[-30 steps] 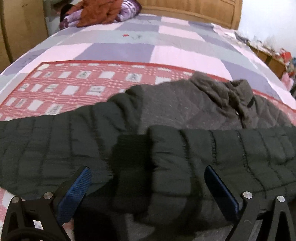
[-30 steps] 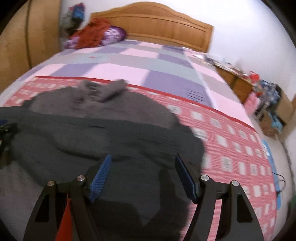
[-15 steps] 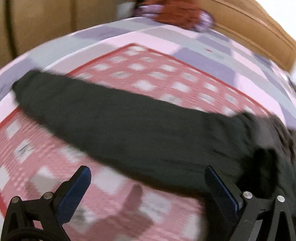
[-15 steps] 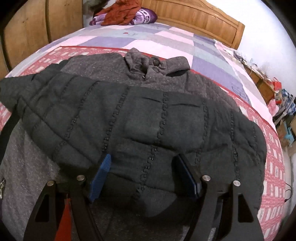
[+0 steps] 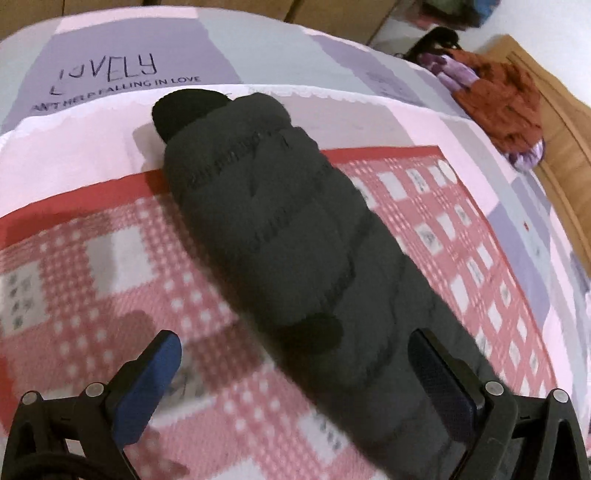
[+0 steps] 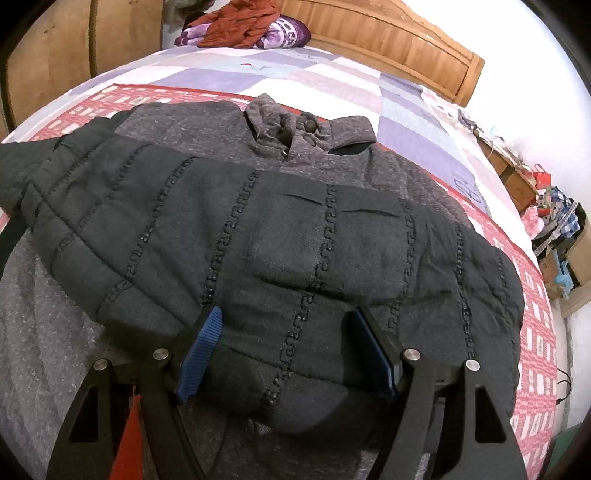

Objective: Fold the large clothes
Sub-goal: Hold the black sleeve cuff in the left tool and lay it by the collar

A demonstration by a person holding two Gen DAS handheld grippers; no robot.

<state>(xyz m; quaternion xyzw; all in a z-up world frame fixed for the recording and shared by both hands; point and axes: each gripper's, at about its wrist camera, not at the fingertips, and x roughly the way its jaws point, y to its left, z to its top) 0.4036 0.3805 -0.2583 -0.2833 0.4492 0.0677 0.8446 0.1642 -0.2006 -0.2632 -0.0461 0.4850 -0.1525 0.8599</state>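
- Jacket (image 6: 280,236): dark quilted, lies flat on the bed, collar (image 6: 310,127) toward the headboard (image 6: 402,51). One sleeve is folded across the chest, over the grey body.
- Other sleeve (image 5: 280,229), left wrist view: stretched out straight over the red check blanket (image 5: 92,266), cuff (image 5: 184,110) at the far end, lying past the blanket's red border on the pink-and-lilac quilt (image 5: 92,136).
- Left tongs (image 5: 295,369): wide open, blue pads well apart. Sleeve runs between them near the right pad; view is blurred, contact with that pad can't be told. No squeeze visible.
- Right tongs (image 6: 286,354): open fairly wide, over the lower edge of the folded sleeve. Fabric sits between the pads; left pad (image 6: 201,343) looks pressed against the quilting, but the fabric isn't pinched or lifted. Can't tell if the right pad touches.
- Quilt carries printed text "LOVELY" (image 5: 107,70) beyond the cuff.
- Heap of rust-red and purple clothes (image 6: 243,27) at the head of the bed, by the wooden headboard.
- Wooden wardrobe (image 6: 74,55) stands along the left side in the right wrist view.
- Clutter and boxes (image 6: 557,229) on the floor off the bed's right side.
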